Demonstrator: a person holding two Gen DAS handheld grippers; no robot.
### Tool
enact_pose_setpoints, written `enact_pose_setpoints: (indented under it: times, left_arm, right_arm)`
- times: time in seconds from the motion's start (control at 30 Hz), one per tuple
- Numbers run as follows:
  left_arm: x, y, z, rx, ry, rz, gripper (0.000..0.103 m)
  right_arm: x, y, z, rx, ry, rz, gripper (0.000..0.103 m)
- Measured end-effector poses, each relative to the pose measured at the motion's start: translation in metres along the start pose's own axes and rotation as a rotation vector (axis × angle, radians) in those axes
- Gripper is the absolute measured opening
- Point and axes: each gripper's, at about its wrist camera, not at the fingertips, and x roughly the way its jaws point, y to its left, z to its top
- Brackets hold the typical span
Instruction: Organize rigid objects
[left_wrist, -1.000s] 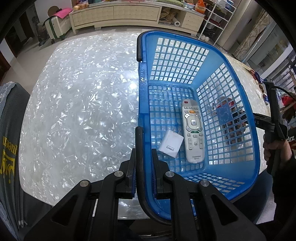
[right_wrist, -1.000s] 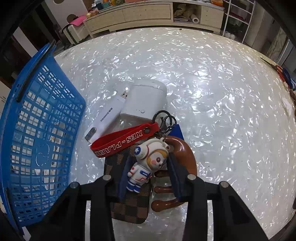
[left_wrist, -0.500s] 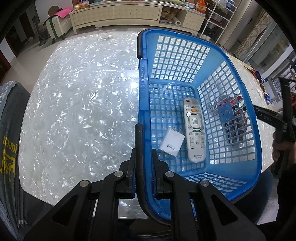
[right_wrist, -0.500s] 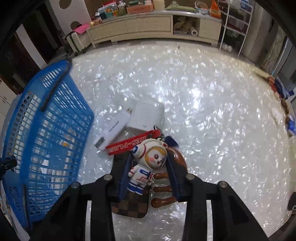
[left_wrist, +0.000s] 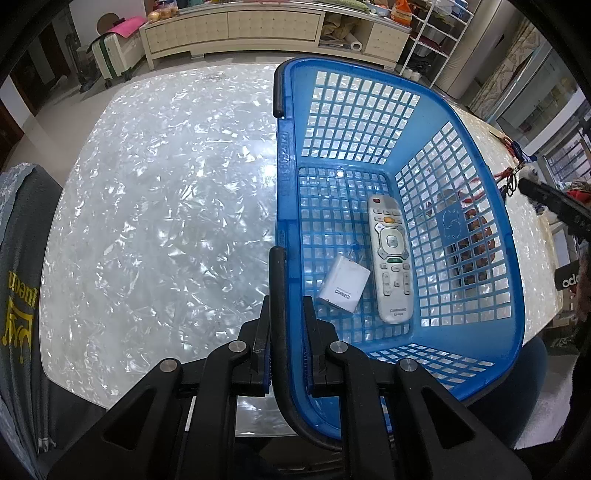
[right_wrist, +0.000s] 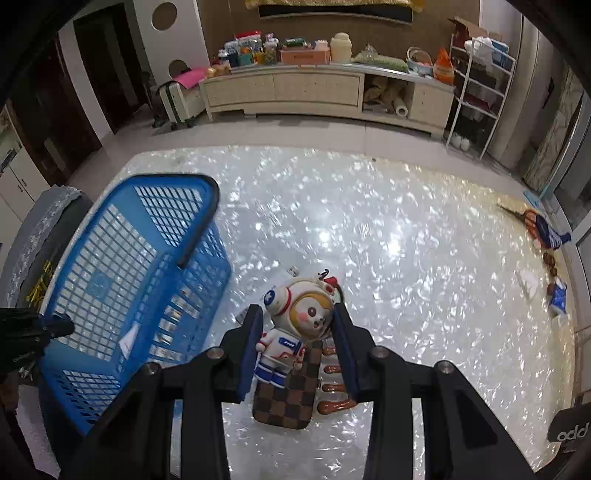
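Two items binned, a third in transit.
White remote control and small white adapter box lie in blue plastic mesh basket; left gripper clamps its black handle. Right gripper holds astronaut figurine keychain above table; checkered brown case, brown wooden piece remain.

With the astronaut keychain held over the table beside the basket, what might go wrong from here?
1. The astronaut keychain is held only by the figure in the right gripper; its red strap dangles and could catch the blue basket rim.
2. The left gripper clamps one rim, so a bump could tip the basket.
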Motion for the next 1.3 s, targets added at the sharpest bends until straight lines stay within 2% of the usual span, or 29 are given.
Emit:
enact_pose_setpoints:
  times: [0.4, 0.67, 0.93, 1.3]
  left_arm:
    - [-0.001, 0.001, 0.0, 0.007, 0.0, 0.003, 0.014]
    - [0.0, 0.0, 0.0, 0.014, 0.0, 0.007, 0.014]
    - [-0.001, 0.0, 0.0, 0.015, -0.001, 0.004, 0.014]
    - [-0.003, -0.003, -0.002, 0.02, -0.011, 0.018, 0.014]
  right_arm:
    - [-0.058, 0.043, 0.028, -0.093, -0.119, 0.034, 0.036]
    - [-0.083, 0.09, 0.041, -0.217, -0.182, 0.076, 0.036]
    - [-0.057, 0.123, 0.033, -0.318, -0.149, 0.087, 0.036]
    - [-0.001, 0.138, 0.023, -0.371, -0.021, 0.114, 0.036]
